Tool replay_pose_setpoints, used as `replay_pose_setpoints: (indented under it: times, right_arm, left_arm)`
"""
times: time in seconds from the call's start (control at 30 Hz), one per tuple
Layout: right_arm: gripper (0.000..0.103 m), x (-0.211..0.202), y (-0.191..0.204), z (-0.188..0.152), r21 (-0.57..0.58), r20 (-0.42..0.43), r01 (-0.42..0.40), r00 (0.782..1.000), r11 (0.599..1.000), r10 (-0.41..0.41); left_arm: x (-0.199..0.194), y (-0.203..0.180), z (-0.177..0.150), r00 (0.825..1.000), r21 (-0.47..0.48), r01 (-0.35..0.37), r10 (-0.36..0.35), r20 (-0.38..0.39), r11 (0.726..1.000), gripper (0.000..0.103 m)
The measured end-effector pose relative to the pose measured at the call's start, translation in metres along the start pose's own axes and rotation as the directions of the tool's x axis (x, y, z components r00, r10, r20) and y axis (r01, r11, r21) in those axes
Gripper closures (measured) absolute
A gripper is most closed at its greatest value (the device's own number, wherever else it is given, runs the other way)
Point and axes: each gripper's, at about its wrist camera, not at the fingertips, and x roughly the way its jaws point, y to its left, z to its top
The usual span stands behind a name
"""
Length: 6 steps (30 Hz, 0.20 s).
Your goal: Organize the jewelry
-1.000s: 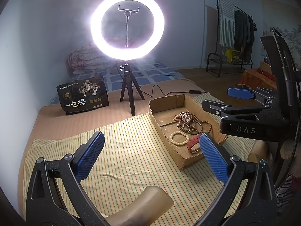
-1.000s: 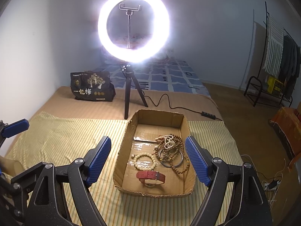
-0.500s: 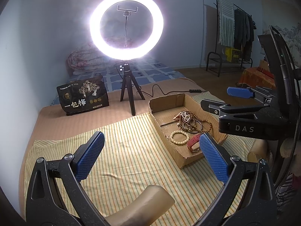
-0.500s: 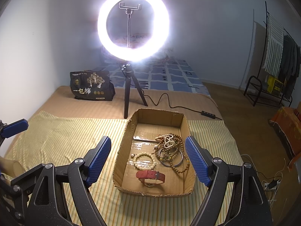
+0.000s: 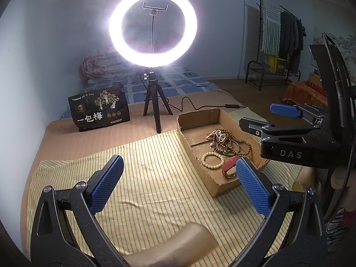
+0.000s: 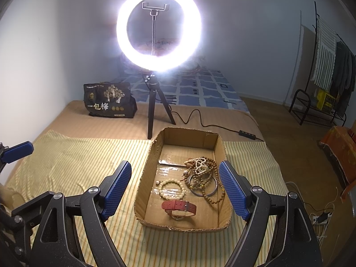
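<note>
Jewelry (image 6: 195, 184) below both spread tools

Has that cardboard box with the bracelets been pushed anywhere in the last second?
No. In the right wrist view the cardboard box sits the same way just in front of the ring light tripod, on the striped cloth. Neither claw touches it.

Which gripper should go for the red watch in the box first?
Right. The right gripper is open and lined up over the cardboard box, with the red watch between its jaws. The left gripper faces bare cloth.
</note>
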Motion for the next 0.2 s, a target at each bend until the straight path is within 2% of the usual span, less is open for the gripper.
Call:
replay_pose_setpoints:
  times: [0.2]
  right_arm:
    - [0.022,-0.0005,0.0006,-0.0021,0.001,-0.005,-0.001,1.000,1.000,0.001]
  left_arm:
    - [-0.0019,-0.0021,-0.0004,0.999,0.015,-0.022,0.022,0.026,1.000,0.001]
